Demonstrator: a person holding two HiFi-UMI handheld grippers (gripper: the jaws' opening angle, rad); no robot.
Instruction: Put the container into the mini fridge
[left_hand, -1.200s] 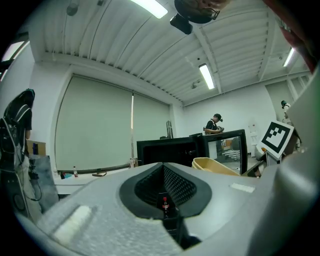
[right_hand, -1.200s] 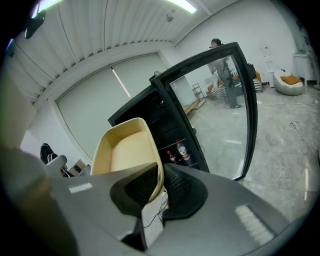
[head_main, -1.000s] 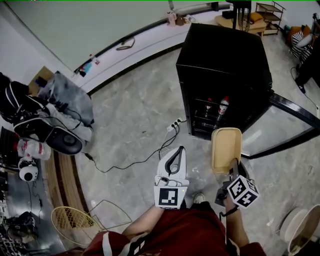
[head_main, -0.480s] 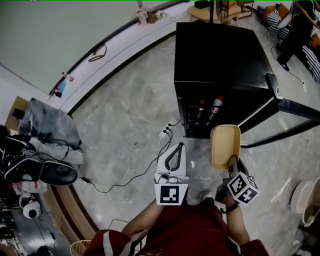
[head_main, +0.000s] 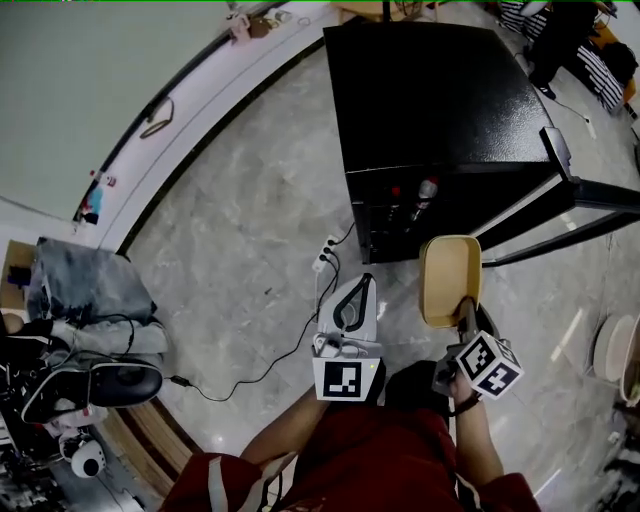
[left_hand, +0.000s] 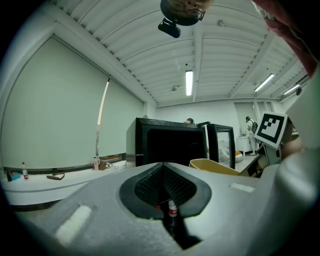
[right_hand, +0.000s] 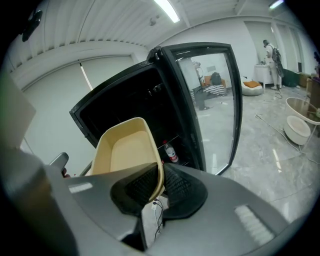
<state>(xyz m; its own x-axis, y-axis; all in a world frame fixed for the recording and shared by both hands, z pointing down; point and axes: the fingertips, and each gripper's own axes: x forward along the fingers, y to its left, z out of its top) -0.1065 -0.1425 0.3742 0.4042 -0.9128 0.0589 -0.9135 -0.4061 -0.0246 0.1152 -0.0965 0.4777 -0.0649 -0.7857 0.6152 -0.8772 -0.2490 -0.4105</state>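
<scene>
The black mini fridge (head_main: 430, 100) stands on the floor ahead with its glass door (head_main: 560, 215) swung open to the right. Bottles (head_main: 424, 190) show on its shelf. My right gripper (head_main: 467, 306) is shut on the near rim of a beige, empty container (head_main: 449, 278), held just in front of the fridge opening. In the right gripper view the container (right_hand: 125, 150) is pinched by its wall between the pads of that gripper (right_hand: 159, 181), with the fridge (right_hand: 130, 107) behind it. My left gripper (head_main: 350, 288) hovers to the left, shut on nothing (left_hand: 164, 175).
A white power strip (head_main: 324, 262) and its black cable lie on the floor left of the fridge. Bags and clothes (head_main: 85, 295) pile at the left. White basins (head_main: 615, 345) sit at the right. A raised ledge (head_main: 200, 110) runs along the far wall.
The fridge has come nearer and more under the camera. The container has moved up close to the fridge front in the right gripper. Both grippers keep their state.
</scene>
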